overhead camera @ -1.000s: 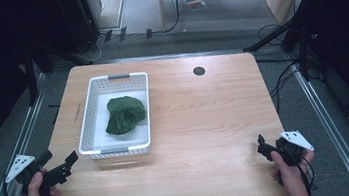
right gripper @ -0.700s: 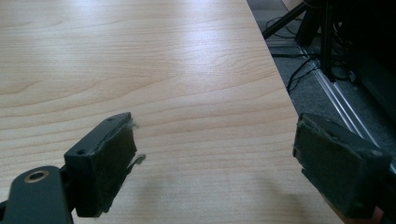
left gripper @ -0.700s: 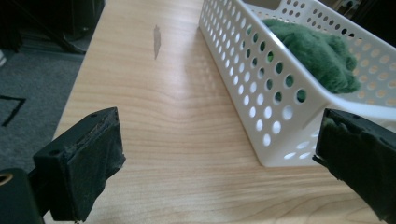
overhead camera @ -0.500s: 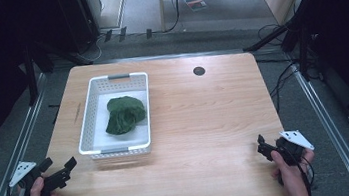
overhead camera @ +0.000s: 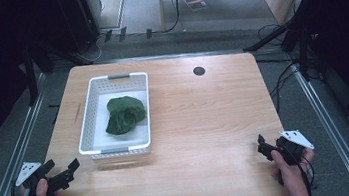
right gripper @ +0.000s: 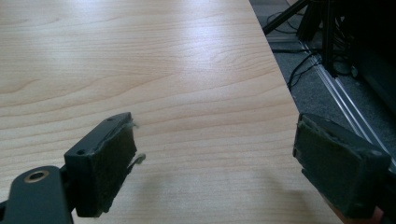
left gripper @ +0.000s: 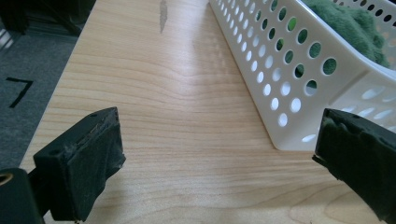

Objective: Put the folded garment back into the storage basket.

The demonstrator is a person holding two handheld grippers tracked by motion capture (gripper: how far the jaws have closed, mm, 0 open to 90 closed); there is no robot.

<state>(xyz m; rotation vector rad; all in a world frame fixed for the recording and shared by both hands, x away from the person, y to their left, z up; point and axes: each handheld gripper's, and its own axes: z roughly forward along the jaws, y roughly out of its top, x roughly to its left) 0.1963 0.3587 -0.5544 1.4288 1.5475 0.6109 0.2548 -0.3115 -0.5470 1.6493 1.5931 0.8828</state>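
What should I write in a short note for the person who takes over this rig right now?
Left gripper: jaws open, holding nothing, at the near left corner of the table, just short of the basket's near end.
Right gripper: jaws open, holding nothing, at the near right edge, over bare wood.
White basket: on the left half of the table, long side running away from you.
Green cloth: bunched up inside the basket.
Done: the cloth lies in the basket; neither gripper touches anything.
Left: probably to reach for the cloth or basket; the left gripper is nearer.
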